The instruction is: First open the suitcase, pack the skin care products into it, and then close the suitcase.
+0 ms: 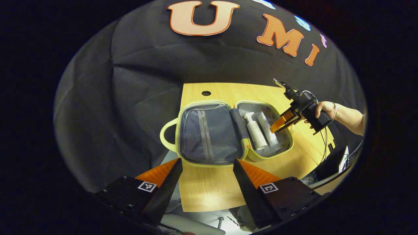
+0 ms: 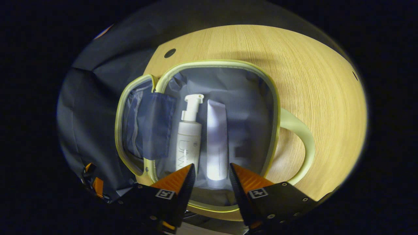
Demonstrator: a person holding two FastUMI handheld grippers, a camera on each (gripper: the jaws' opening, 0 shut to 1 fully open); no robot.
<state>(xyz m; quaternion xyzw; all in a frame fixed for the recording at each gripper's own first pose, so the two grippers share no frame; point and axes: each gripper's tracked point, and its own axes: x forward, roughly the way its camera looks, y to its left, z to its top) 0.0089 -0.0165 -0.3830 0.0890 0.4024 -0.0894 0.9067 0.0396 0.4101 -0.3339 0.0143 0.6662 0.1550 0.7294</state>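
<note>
Two products are lying in the case [image 1: 209,133], per the left gripper view: a pump bottle [image 1: 255,132] and a tube [image 1: 267,129], side by side in the tray away from the mesh pocket. The left gripper [image 1: 207,173] is waiting near the table [image 1: 209,191] edge, fingers apart, holding nothing. The right gripper [image 1: 281,123] is hovering over that tray (spread unclear here).

In the right gripper view, the right gripper [image 2: 212,178] is gaping directly above the tube [image 2: 217,140], gripping nothing, probably just releasing it. Lettering on the bottle [image 2: 188,140] is illegible.

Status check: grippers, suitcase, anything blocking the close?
Both grippers open, empty: left, right. Suitcase open flat; pump bottle and tube inside. Nothing across the rim.
</note>
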